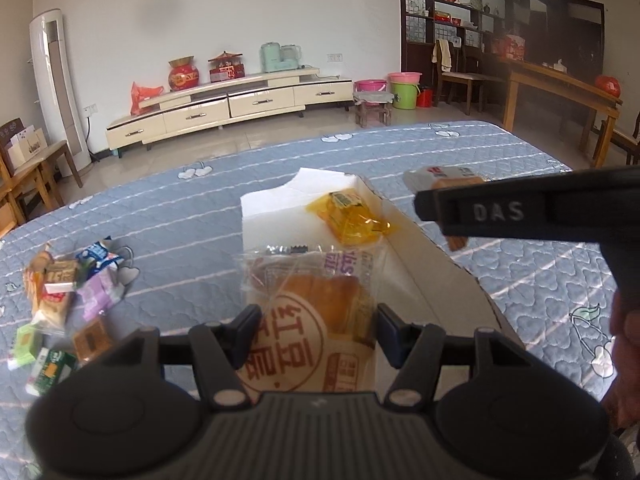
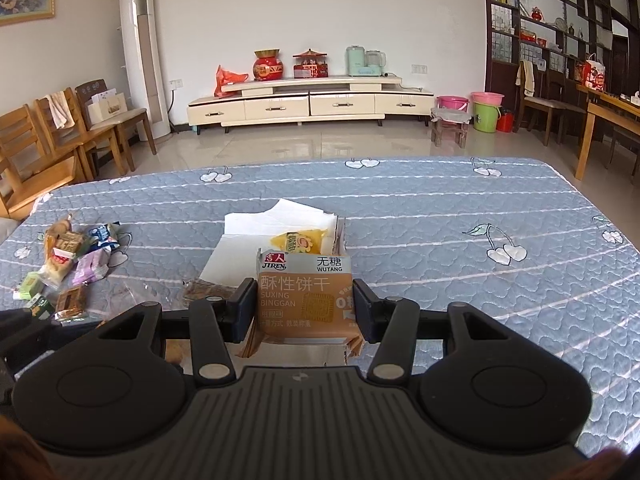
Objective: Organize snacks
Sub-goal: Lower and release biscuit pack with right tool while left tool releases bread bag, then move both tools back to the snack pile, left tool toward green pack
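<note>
My left gripper (image 1: 316,332) is shut on a clear-wrapped red bean bread (image 1: 316,320), held over the near end of an open cardboard box (image 1: 424,264). A yellow snack packet (image 1: 348,216) lies in the box; it also shows in the right wrist view (image 2: 298,242). My right gripper (image 2: 305,304) is shut on an orange biscuit pack (image 2: 306,300) just above the box's near edge (image 2: 240,256). In the left wrist view the right gripper (image 1: 444,204) comes in from the right with the biscuit pack (image 1: 436,178).
A pile of several small snack packets (image 1: 68,300) lies on the blue quilted table (image 1: 520,280) left of the box, also seen in the right wrist view (image 2: 68,268). Wooden chairs (image 2: 60,136) stand beyond the table's left edge.
</note>
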